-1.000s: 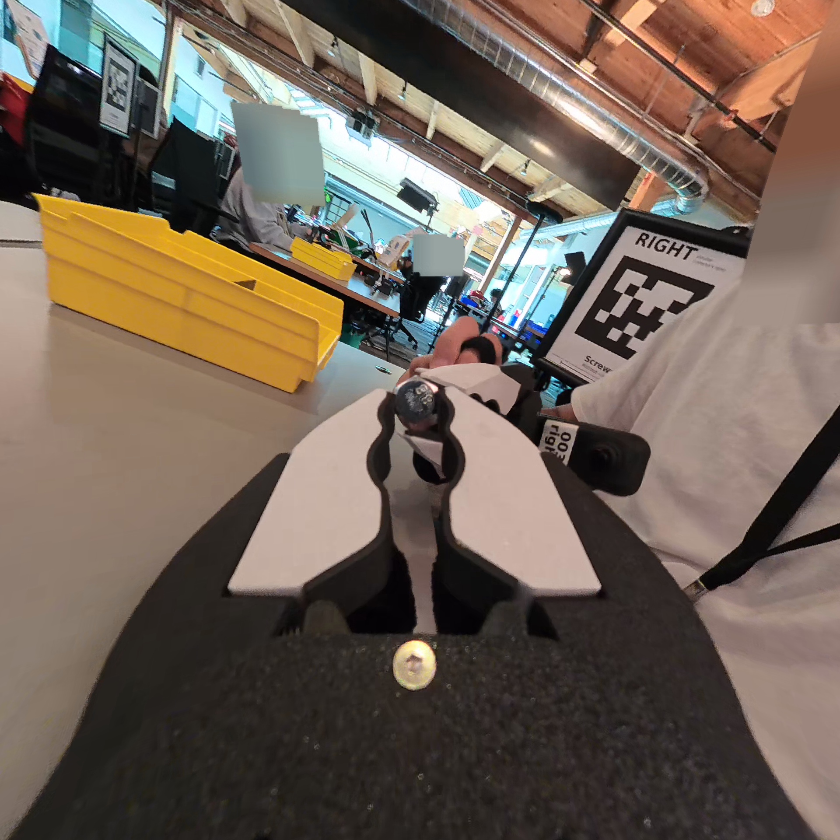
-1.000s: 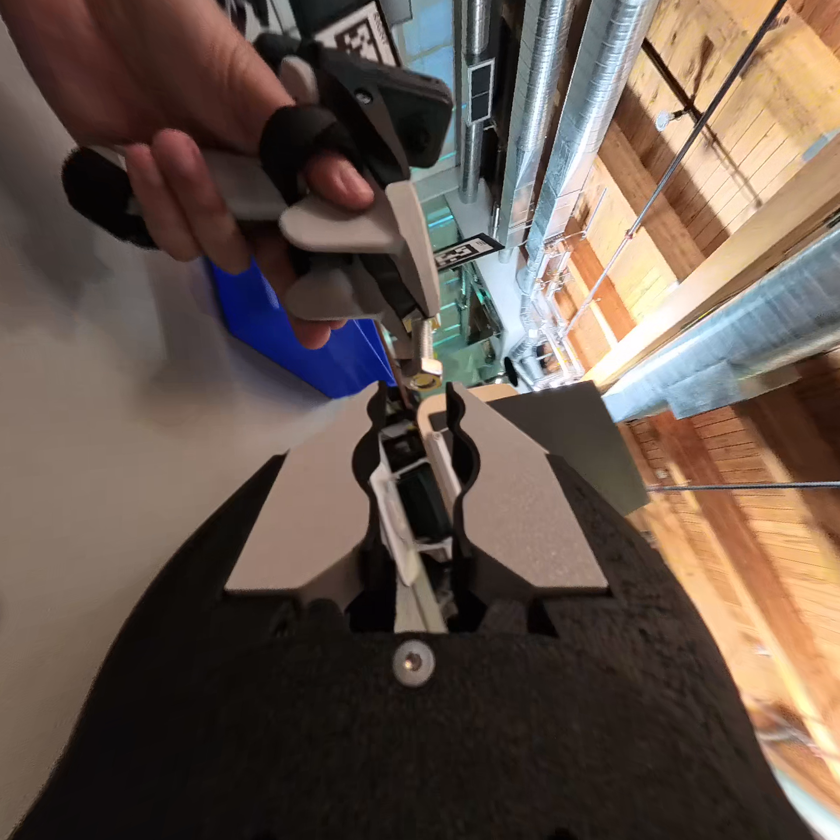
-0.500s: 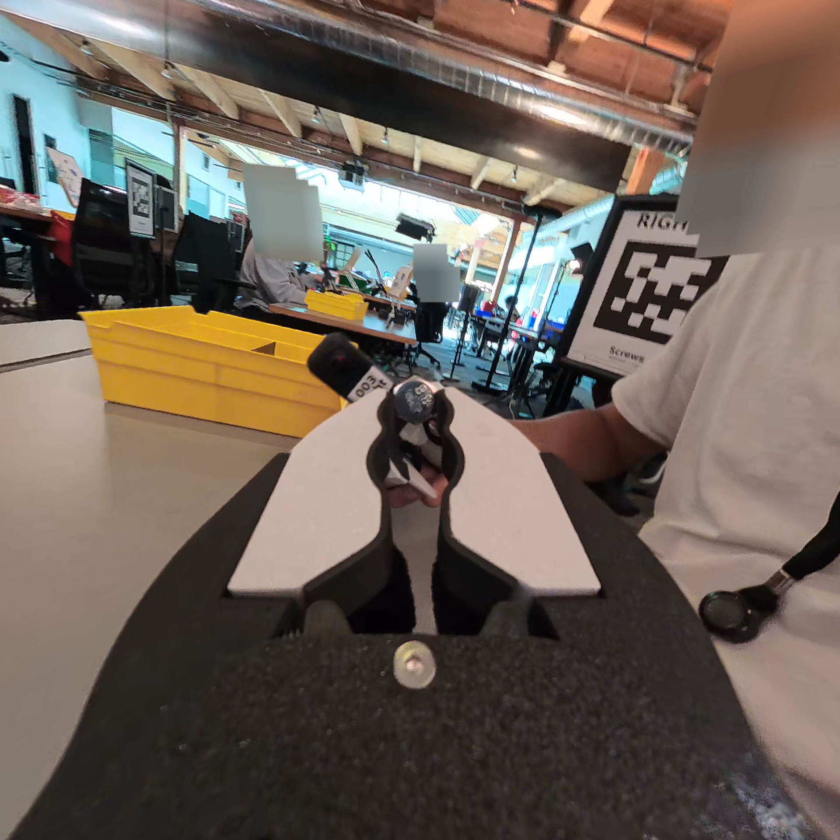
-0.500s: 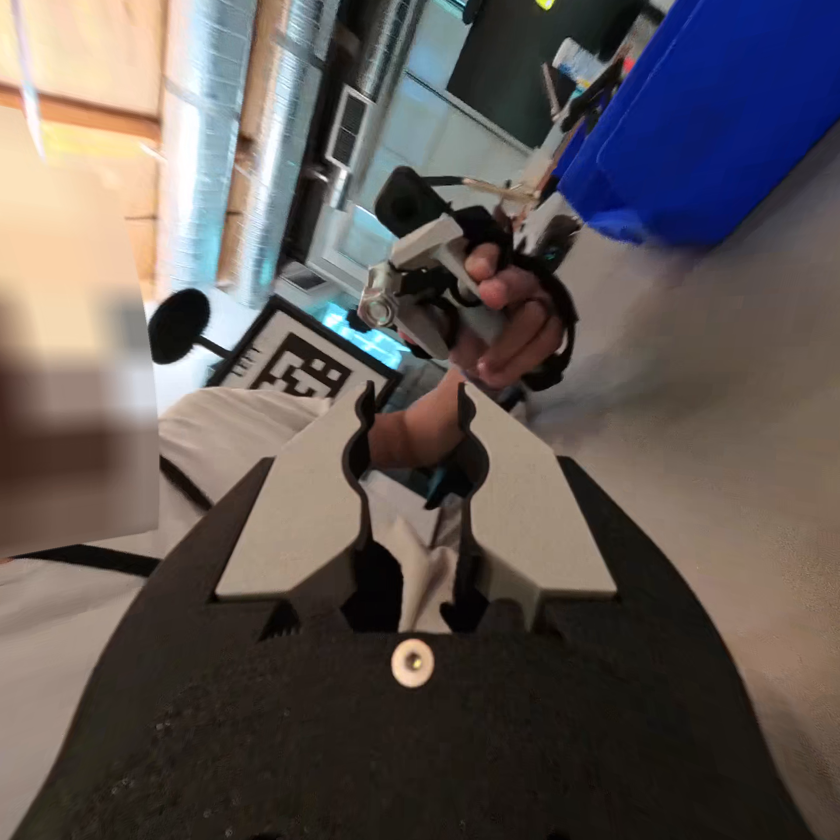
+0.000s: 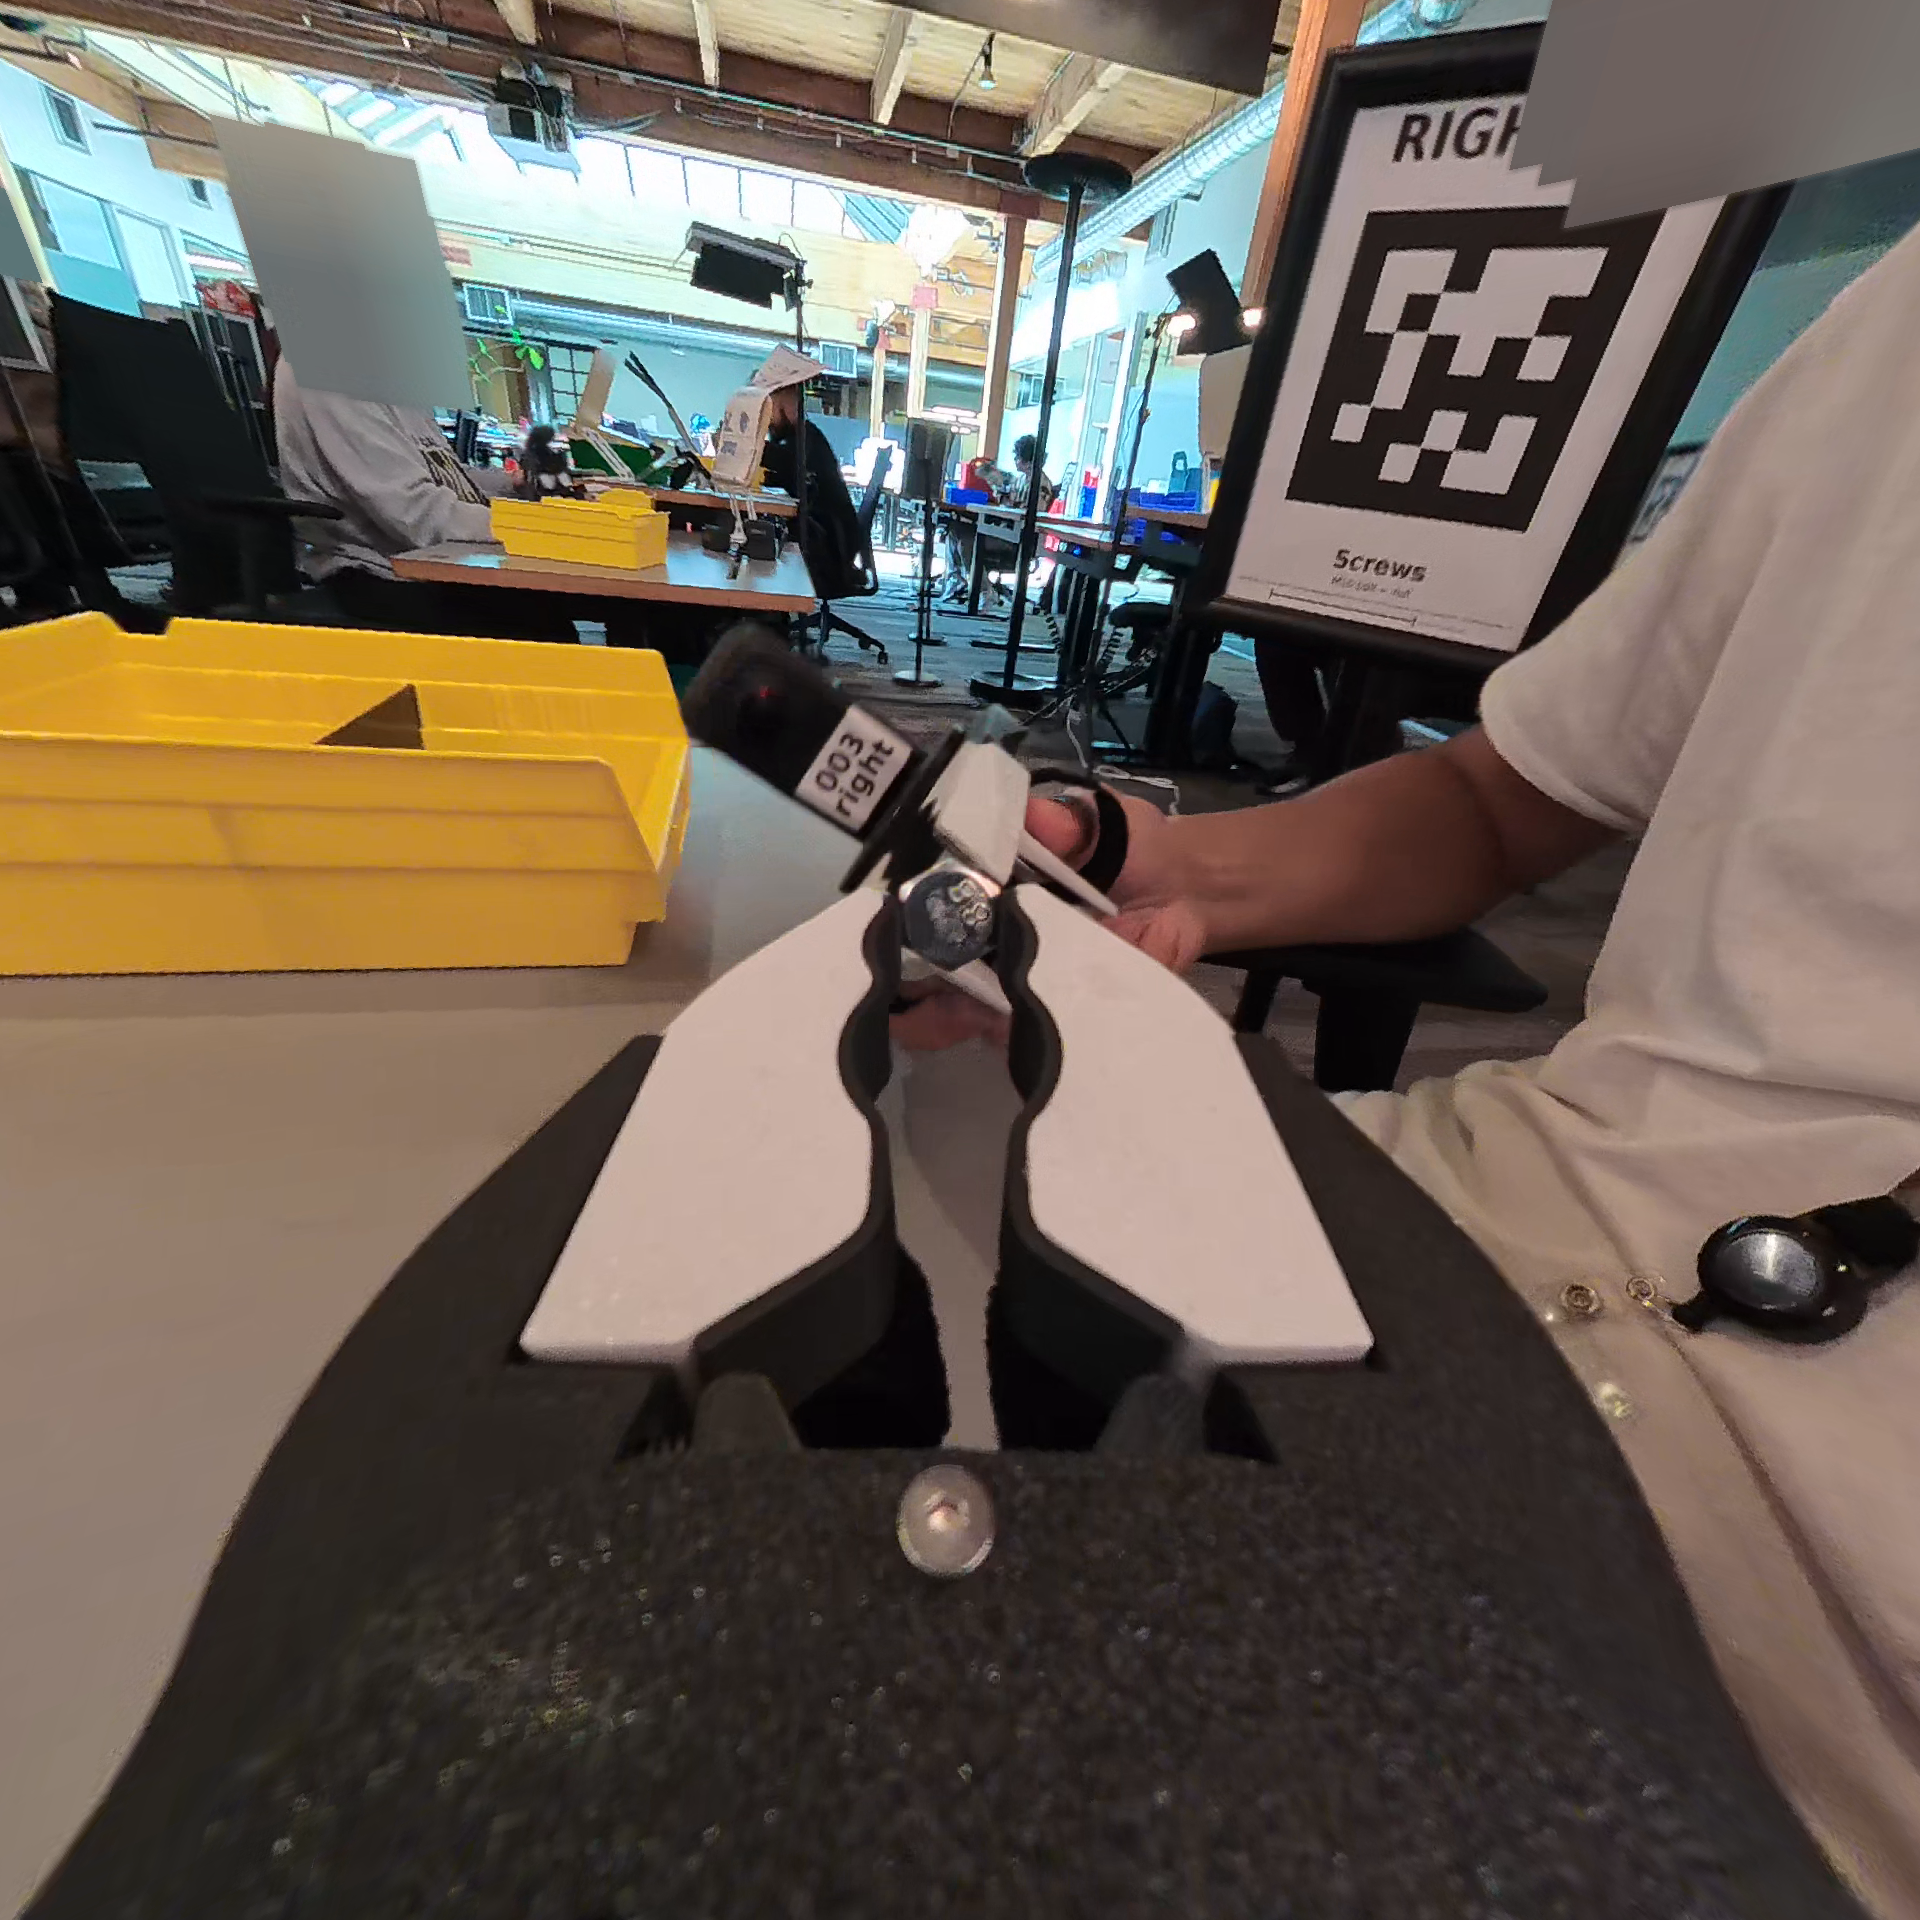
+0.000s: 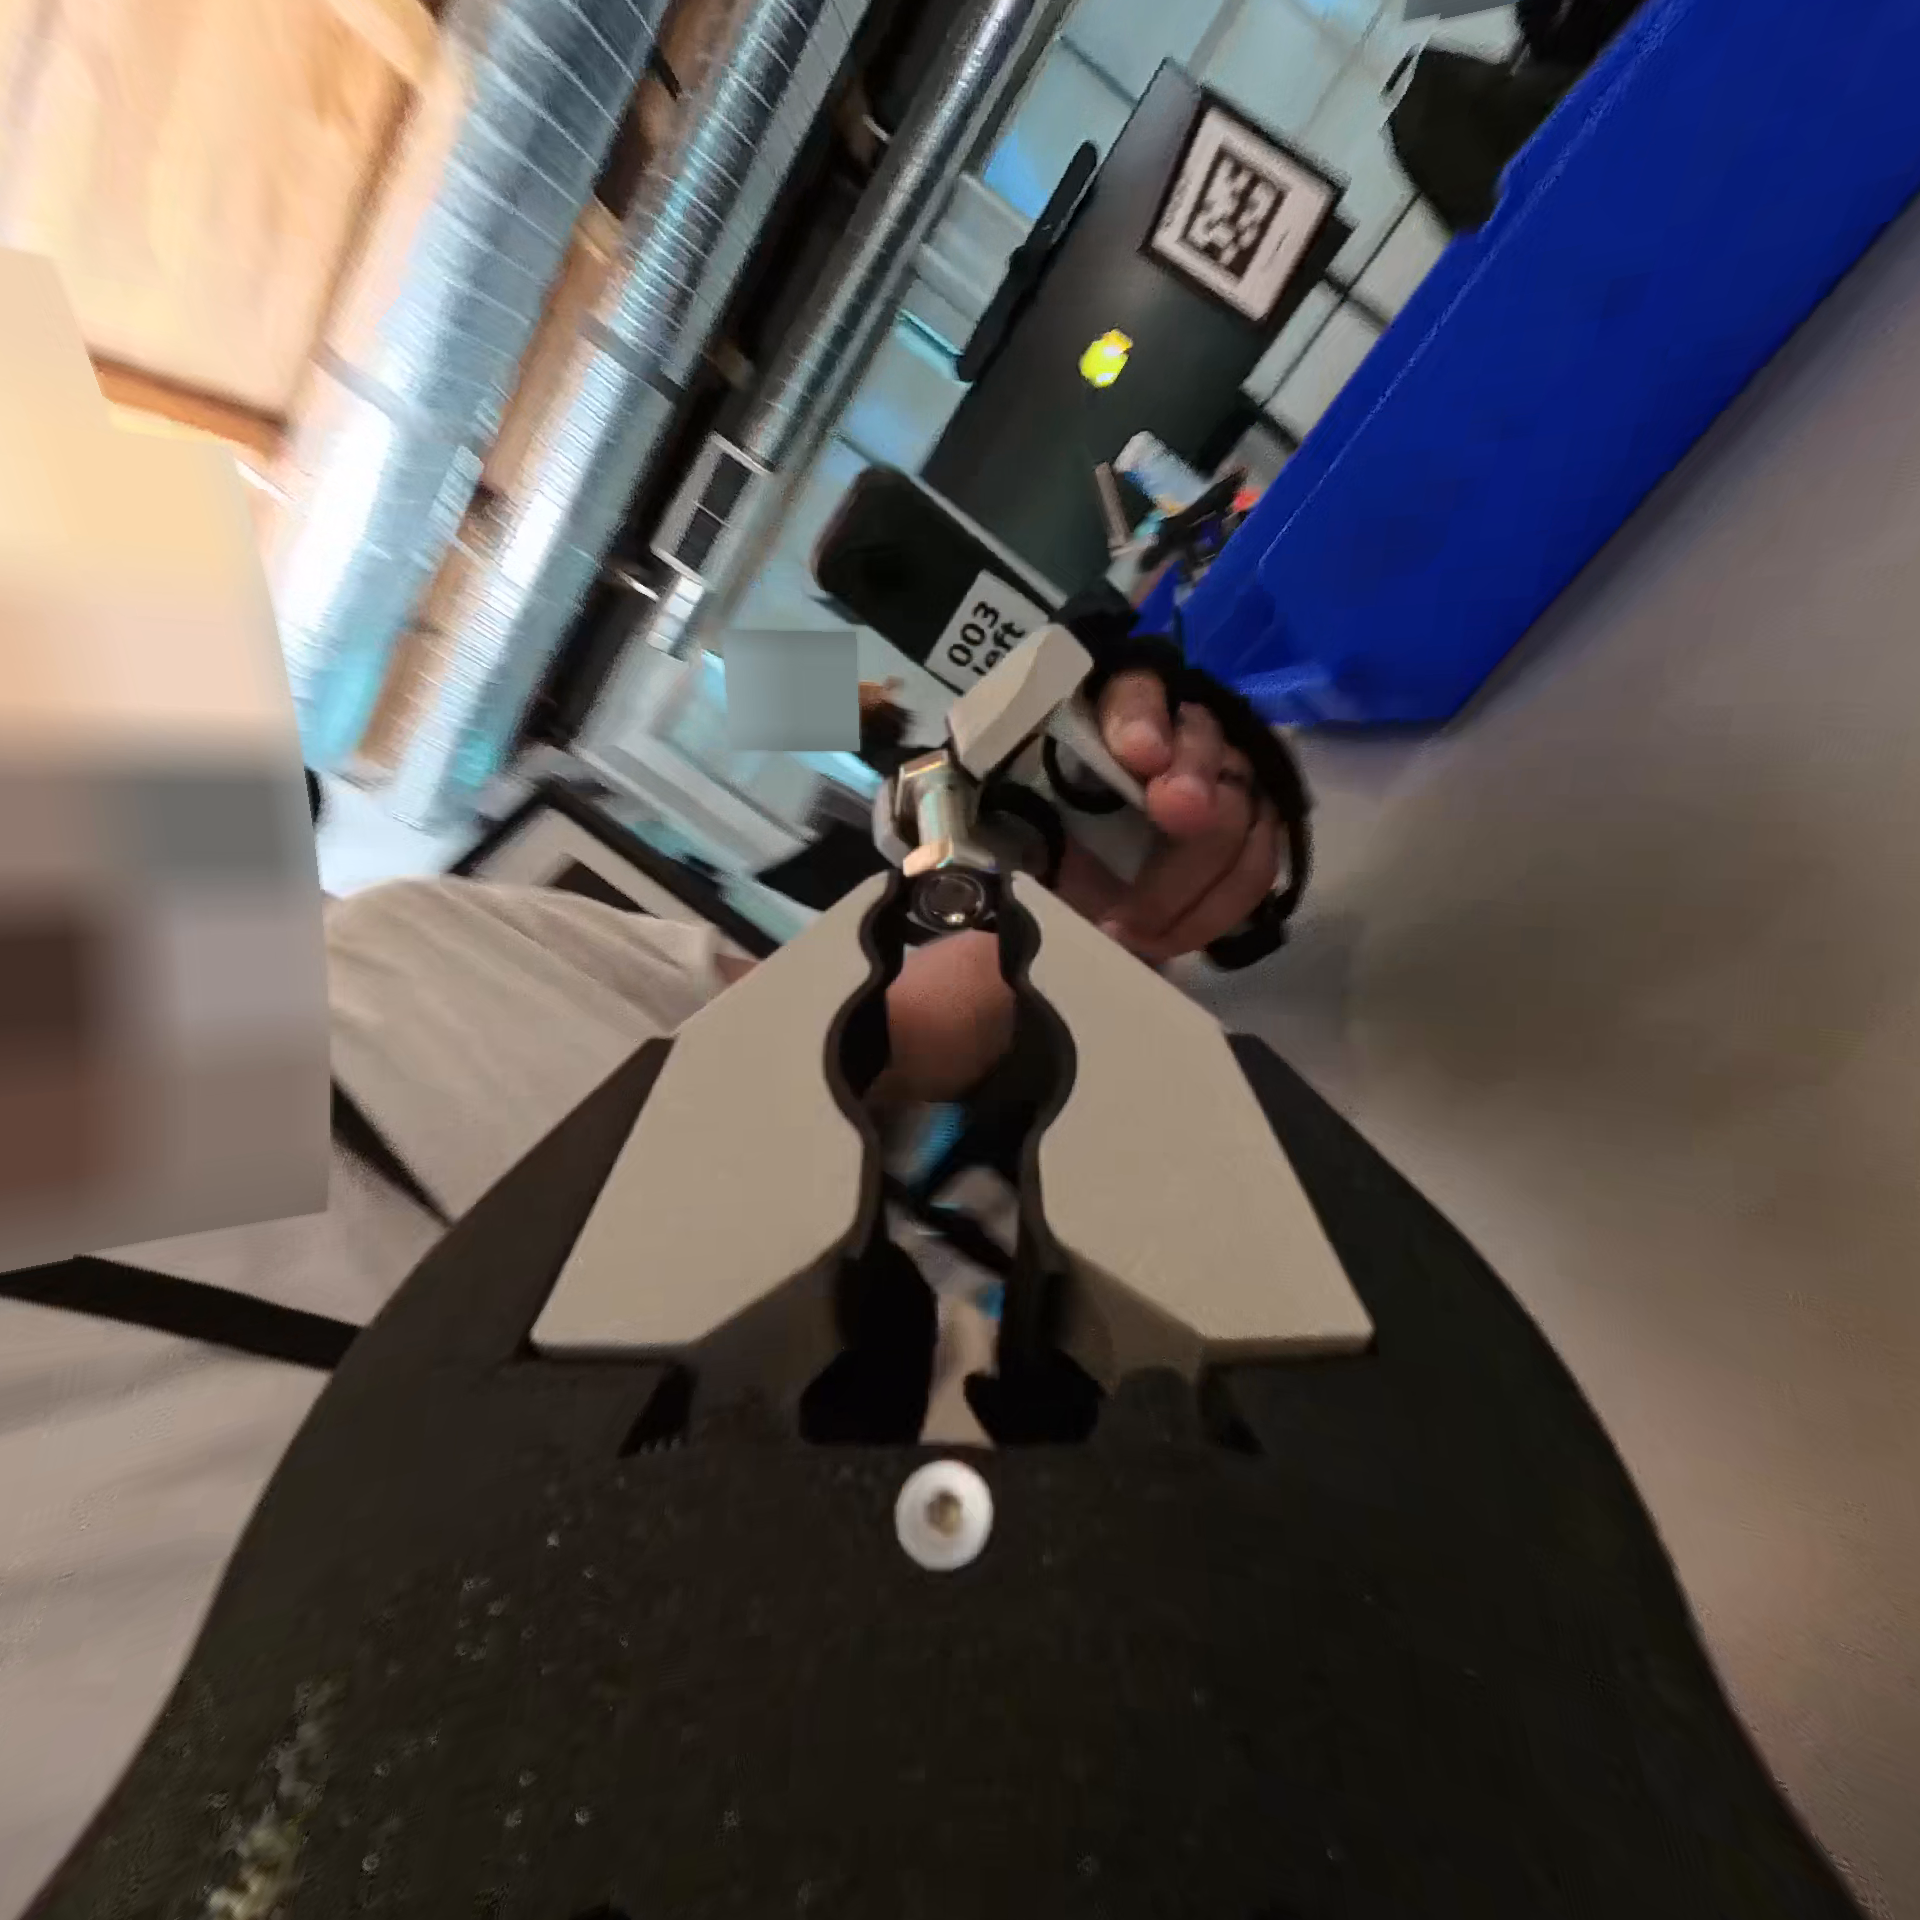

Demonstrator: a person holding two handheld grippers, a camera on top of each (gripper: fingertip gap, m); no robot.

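Bare table lies open left of the left tongs; yellow bin blocks beyond.

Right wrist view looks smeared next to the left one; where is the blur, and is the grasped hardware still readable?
Right wrist view: ducts and blue bin streaked by motion, yet the nut in the right tool stays fairly crisp. Left wrist view: sharp throughout, bolt head and yellow bin clear, edges bowed by the wide lens.

Bin on table left of left tool, sign behind right
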